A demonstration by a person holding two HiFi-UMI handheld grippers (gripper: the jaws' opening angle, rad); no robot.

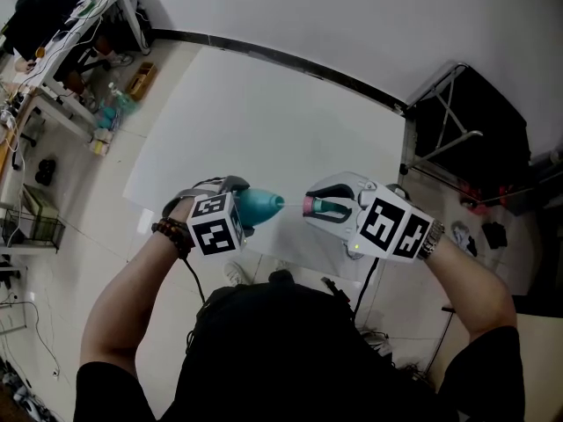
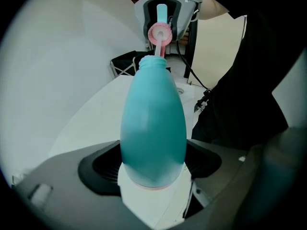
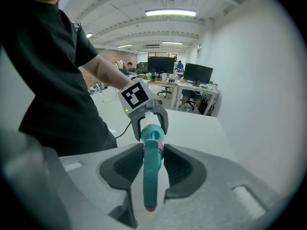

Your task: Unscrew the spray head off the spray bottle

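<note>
- The left tool [image 2: 153,163] is clamped on the wide lower end of the teal, egg-shaped plastic spray bottle [image 2: 153,123], with one jaw pressed to each flank. The bottle lies roughly level in the air.
- The right tool [image 3: 154,164] is closed part-way, its jaws pinching the slim teal plastic spray head [image 3: 150,186] just behind the round pink collar [image 2: 159,32].
- The spray head sits just beyond the bottle's mouth [image 2: 153,60], on the bottle's long axis. The collar stands clear of the mouth, and a thin pinkish stem [image 2: 161,49] bridges the gap into the bottle.
- The white desk [image 1: 246,121] lies below the bottle, and neither the bottle nor the spray head touches it.
- Judging by that gap, the thread seems to have run out, so the step in hand is probably drawing the head off rather than more turning.
- To do this well, the right tool should pull straight away along the bottle's axis, so that the stem slides out without bending or catching on the mouth.
- The left tool should hold the bottle fixed, firm but not crushing, since the plastic wall probably gives under pressure.
- If the collar catches, a small twist about the bottle's axis suits better than prying sideways.
- The bottle is opaque, so whether it holds liquid cannot be told. Tipping its mouth upward before the stem comes free would guard against a spill.
</note>
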